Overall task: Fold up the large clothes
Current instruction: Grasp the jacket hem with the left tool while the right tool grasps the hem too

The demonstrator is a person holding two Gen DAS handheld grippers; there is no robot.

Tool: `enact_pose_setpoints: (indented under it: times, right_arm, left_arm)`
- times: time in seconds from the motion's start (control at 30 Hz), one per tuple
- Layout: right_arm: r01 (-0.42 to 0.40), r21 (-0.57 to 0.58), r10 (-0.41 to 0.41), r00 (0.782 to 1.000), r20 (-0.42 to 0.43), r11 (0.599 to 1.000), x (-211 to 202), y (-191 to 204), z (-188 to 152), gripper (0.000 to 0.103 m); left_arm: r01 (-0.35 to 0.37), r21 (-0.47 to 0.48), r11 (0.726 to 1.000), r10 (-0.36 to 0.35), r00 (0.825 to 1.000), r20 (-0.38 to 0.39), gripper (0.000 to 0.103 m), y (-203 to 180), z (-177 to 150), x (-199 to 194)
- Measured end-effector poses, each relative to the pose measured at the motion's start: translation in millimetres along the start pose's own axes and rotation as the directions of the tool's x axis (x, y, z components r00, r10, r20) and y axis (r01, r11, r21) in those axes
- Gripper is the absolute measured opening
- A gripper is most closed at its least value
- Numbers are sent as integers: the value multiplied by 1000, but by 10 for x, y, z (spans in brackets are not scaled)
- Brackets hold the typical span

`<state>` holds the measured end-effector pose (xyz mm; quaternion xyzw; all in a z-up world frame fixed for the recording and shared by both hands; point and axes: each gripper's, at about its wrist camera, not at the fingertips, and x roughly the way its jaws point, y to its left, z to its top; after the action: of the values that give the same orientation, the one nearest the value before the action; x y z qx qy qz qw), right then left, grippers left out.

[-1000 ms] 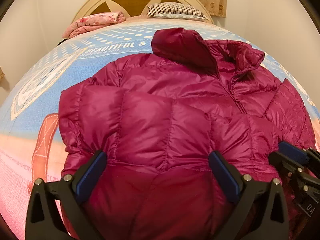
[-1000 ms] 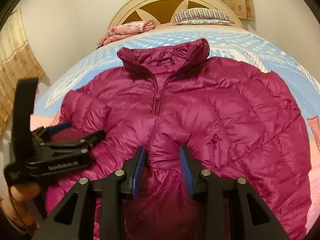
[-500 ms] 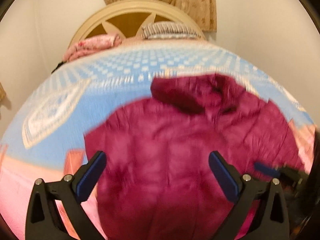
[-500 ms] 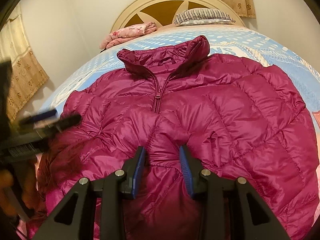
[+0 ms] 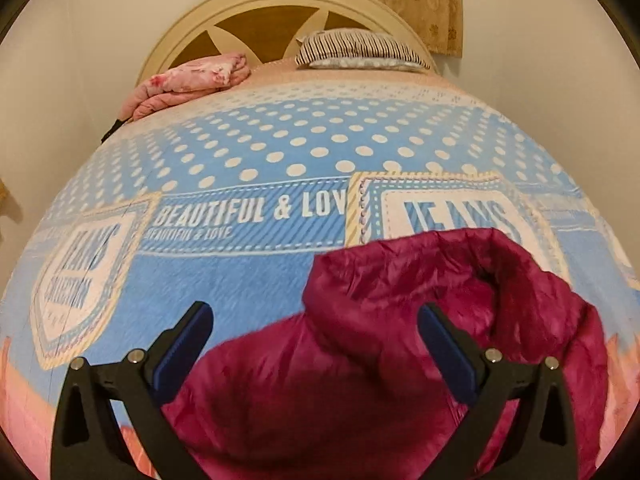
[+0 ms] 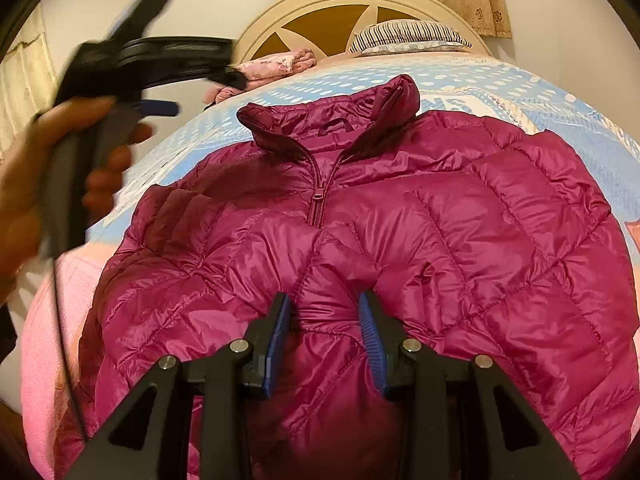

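Note:
A magenta puffer jacket (image 6: pixel 400 240) lies face up on the bed, collar toward the headboard, zip partly closed. My right gripper (image 6: pixel 325 312) is shut on a puffed fold of the jacket near its middle front. My left gripper (image 5: pixel 314 328) is open and empty, raised above the jacket's collar (image 5: pixel 420 272). In the right wrist view the left gripper (image 6: pixel 132 56) is blurred in the air at upper left, held by a hand.
The bed has a blue and pink printed cover (image 5: pixel 256 160). A folded pink blanket (image 5: pixel 188 84) and a striped pillow (image 5: pixel 360 50) lie by the cream headboard (image 5: pixel 276 4). Curtains hang on the wall behind.
My left gripper has lifted off the jacket's left side and swung up and forward over the collar, staying open. The right gripper has kept its hold on the fold.

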<state>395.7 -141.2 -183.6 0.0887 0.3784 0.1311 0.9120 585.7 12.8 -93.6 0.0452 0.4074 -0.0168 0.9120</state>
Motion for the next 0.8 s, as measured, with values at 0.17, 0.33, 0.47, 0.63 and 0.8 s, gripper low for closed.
enact_pose_setpoints:
  times: [0.17, 0.33, 0.47, 0.63, 0.8]
  right_arm:
    - [-10, 8, 10, 1000, 6, 1000, 2, -4, -4, 38]
    - [-15, 12, 15, 1000, 10, 1000, 3, -8, 1, 38]
    - [-22, 17, 22, 1000, 14, 1000, -11, -13, -5, 38]
    - [-23, 16, 23, 1000, 17, 1000, -30, -20, -15, 38]
    - [-33, 22, 32, 999, 20, 999, -49, -44, -17, 38]
  left_arm:
    - [-67, 88, 994, 70, 997, -34, 89, -163, 7, 299]
    - [-50, 133, 990, 60, 995, -74, 24, -205, -93, 363]
    - [-57, 163, 985, 55, 998, 12, 14, -235, -172, 95]
    - [-75, 136, 988, 58, 991, 124, 13, -185, -351, -232]
    - [-27, 42, 999, 22, 993, 113, 13, -51, -645, -150]
